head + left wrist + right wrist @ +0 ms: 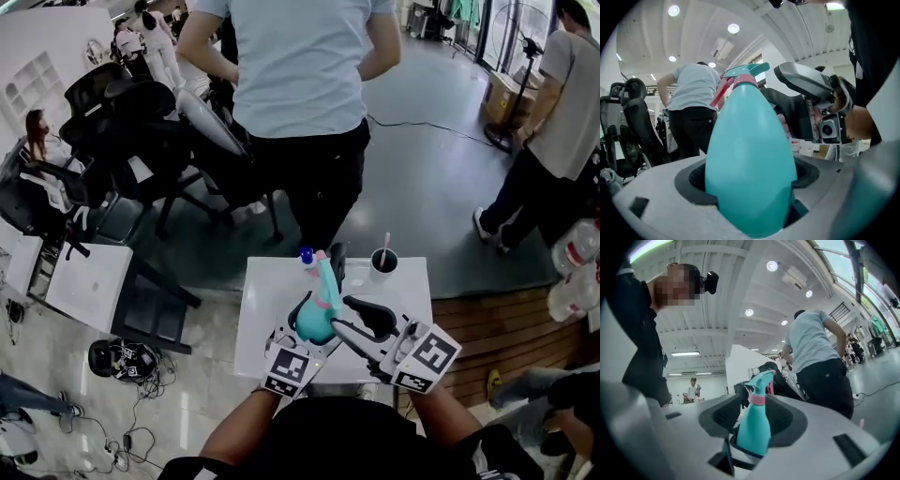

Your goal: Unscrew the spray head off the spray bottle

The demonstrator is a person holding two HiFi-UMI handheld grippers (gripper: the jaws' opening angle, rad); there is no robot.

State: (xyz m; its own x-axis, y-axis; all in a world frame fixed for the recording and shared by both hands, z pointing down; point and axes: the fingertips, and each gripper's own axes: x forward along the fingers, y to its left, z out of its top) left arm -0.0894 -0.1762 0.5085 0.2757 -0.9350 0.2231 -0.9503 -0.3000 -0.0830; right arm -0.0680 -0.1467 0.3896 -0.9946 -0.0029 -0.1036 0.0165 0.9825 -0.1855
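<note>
Above a small white table (pixel 267 281), the left gripper (pixel 302 328) clamps the rounded body of a teal spray bottle (pixel 316 317), its jaws pressed against both flanks. The bottle is held clear of the tabletop with its long axis tilted: base toward the wearer, spray head (pixel 323 267) rising up and away toward a person in a pale blue shirt (pixel 300 75) beyond the table. In the right gripper view the bottle stands close to upright, with a pink collar at its neck and the teal nozzle pointing to the picture's right. The right gripper (pixel 364 323) sits just beside the bottle with its jaws spread. The bottle is in the gap between them, and neither pad presses on it. A dark cup (pixel 383 262) stands at the table's far edge
</note>
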